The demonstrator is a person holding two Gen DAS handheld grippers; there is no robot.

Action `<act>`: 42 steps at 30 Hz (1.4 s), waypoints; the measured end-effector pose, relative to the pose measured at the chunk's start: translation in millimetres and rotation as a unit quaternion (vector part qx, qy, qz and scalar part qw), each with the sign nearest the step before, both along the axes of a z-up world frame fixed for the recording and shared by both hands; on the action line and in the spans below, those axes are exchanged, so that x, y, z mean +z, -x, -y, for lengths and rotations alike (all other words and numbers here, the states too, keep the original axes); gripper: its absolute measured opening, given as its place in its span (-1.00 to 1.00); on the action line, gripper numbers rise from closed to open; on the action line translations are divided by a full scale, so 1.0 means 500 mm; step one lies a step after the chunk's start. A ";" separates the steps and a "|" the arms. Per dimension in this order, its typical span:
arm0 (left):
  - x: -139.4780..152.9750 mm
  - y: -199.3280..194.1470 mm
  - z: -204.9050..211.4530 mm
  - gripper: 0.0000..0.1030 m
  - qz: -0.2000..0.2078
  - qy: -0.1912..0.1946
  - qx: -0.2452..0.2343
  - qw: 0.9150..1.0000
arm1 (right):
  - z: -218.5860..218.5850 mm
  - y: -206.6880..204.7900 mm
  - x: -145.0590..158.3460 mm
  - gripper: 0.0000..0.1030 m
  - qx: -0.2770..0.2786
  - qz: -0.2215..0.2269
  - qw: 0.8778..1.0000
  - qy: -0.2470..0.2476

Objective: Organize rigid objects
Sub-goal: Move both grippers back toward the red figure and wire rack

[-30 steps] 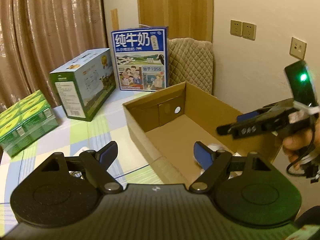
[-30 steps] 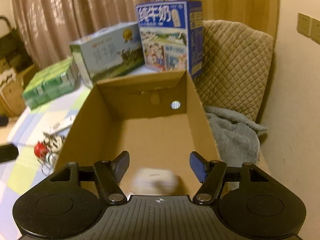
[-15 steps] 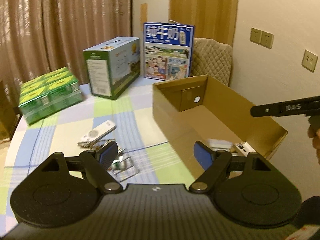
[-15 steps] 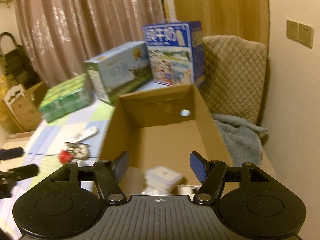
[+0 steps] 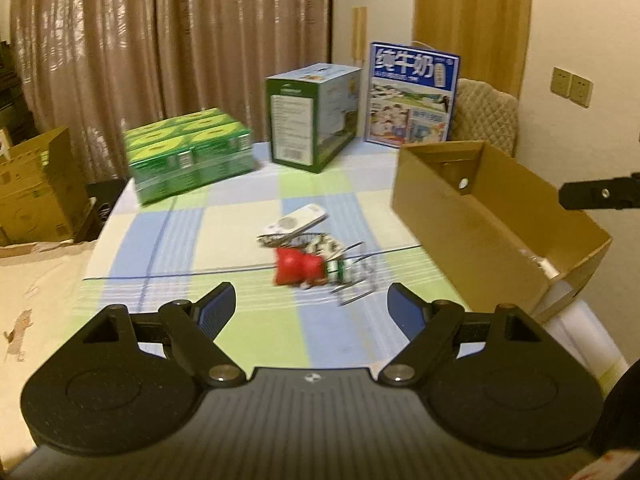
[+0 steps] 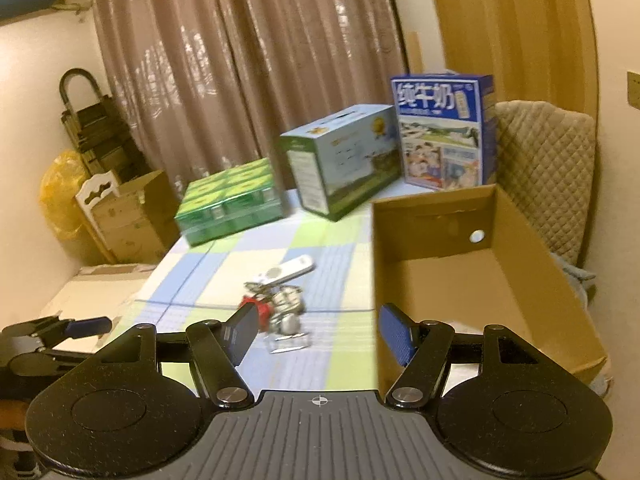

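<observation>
Left gripper (image 5: 311, 303) over the near edge of the table (image 5: 248, 216), jaws spread wide, nothing between them. Right gripper (image 6: 316, 330) jaws about half open, also empty; it sits over the near left wall of the cardboard box (image 6: 404, 240).

Loose clutter pile (image 5: 316, 256) mid-table, just left of the box, not touching it:
- white remote (image 5: 298, 220), slim, rounded ends, lying flat and angled, at the far side of the pile
- red rounded object (image 5: 298, 267), glossy, front of the pile; shape blurred
- metal wire pieces (image 5: 356, 276) and a small white/green printed item tangled beside the red one. Motion blur, can't tell what they are.

Box is open-topped, brown, long side running away from camera, round hole in the far end wall. Floor of the box mostly bare in the right wrist view; near end is hidden behind the gripper.

Back of the table: green shrink-wrapped carton pack (image 5: 192, 156), green/white carry box (image 5: 312, 116), blue milk box (image 5: 412, 96) standing upright.
</observation>
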State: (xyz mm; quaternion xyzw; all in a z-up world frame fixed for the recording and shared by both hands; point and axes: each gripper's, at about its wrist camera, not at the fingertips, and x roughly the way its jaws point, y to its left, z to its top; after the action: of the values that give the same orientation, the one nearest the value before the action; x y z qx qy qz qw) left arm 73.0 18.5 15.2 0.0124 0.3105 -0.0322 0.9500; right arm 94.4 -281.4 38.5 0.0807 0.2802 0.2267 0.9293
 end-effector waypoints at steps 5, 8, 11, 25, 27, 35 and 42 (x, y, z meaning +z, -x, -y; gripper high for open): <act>-0.004 0.008 -0.055 0.56 0.002 0.002 0.018 1.000 | -0.066 0.018 -0.025 0.24 0.014 -0.008 1.000 0.013; -0.005 0.006 -0.076 0.56 0.004 0.002 0.024 1.000 | -0.102 0.018 -0.042 0.25 0.023 -0.006 0.999 0.027; -0.010 -0.001 -0.090 0.56 0.001 0.000 0.027 1.000 | -0.136 0.018 -0.060 0.25 0.032 0.002 0.999 0.042; -0.103 -0.102 -0.122 0.56 -0.025 -0.004 0.005 1.000 | -0.237 -0.055 -0.198 0.38 0.043 -0.005 0.996 0.083; -0.123 -0.124 -0.122 0.56 -0.027 -0.006 0.000 1.000 | -0.246 -0.073 -0.219 0.38 0.044 0.001 0.995 0.087; -0.197 -0.199 -0.128 0.56 -0.034 -0.001 -0.005 0.999 | -0.278 -0.138 -0.309 0.42 0.051 0.027 0.994 0.097; -0.211 -0.273 -0.102 0.56 -0.016 -0.034 -0.032 0.999 | -0.298 -0.196 -0.365 0.44 0.043 0.021 0.995 0.092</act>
State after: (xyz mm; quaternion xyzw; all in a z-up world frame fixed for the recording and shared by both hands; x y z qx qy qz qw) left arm 209.6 69.7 -90.2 0.0538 0.3258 -0.0526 0.9424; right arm 192.2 -132.3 -144.0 -0.0223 0.2832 0.2418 0.9278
